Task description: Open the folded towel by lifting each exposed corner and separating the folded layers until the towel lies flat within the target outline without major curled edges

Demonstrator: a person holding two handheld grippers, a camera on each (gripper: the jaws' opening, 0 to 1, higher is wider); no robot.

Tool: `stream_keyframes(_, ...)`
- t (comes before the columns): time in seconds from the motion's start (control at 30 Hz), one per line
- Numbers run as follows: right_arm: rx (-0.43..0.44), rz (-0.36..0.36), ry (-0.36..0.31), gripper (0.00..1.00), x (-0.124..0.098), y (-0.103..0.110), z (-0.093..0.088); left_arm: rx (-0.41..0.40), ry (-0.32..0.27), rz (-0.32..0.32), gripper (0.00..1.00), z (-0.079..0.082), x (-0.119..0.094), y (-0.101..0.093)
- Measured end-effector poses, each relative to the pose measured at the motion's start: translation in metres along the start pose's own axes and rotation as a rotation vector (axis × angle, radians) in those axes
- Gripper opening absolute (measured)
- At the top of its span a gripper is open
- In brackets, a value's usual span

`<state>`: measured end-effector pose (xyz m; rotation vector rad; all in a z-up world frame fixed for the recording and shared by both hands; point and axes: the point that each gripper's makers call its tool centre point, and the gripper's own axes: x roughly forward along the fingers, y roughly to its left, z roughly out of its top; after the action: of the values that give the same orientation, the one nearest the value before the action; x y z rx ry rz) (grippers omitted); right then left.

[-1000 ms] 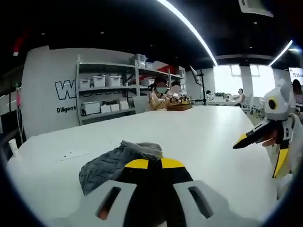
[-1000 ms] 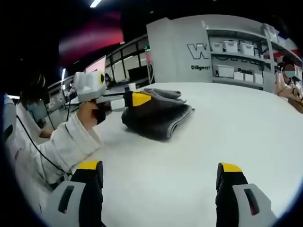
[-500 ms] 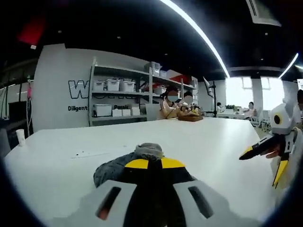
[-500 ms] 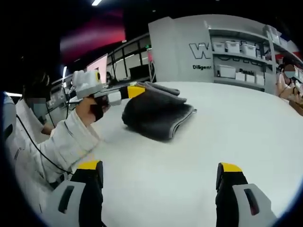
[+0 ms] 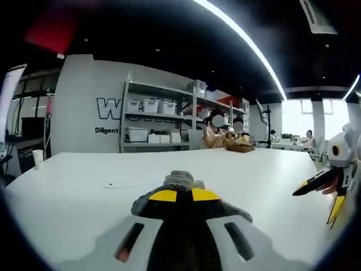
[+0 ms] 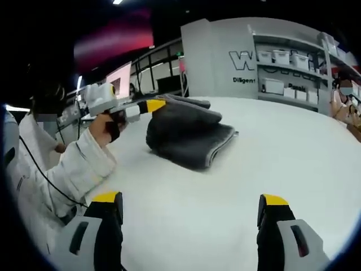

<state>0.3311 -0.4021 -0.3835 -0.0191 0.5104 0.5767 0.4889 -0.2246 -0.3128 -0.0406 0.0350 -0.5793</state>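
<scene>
Grey towel corner rises in the left jaws

Pinched in the left gripper point(image 6: 153, 105), the top layer of the grey towel point(image 6: 189, 135) sits higher than a second ago, so the fold is starting to part. The right gripper point(image 6: 192, 223) waits near, jaws wide and empty. The towel lies on a white table point(image 6: 293, 147); shelves point(image 5: 163, 121) and seated people stand behind.

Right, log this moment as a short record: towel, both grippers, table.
towel: dark grey towel, folded, top layer lifted at one corner
left gripper: left gripper, shut on towel corner
right gripper: right gripper, open, holding nothing, apart from the towel
table: white table, towel resting on it
task state: not yet flat
</scene>
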Motion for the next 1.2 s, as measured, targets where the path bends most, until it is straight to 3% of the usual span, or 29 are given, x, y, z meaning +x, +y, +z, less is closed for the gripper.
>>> stream_keyframes(0.23, -0.017, 0.01, 0.017, 0.99, 0.005, 0.004, -0.001, -0.022, -0.011, 0.042, 0.05, 0.001, -0.009, 0.017)
stream_keyframes(1.2, -0.03, 0.025, 0.045, 0.99, 0.009, 0.011, -0.005, -0.069, 0.024, 0.214, 0.05, -0.023, -0.046, 0.076)
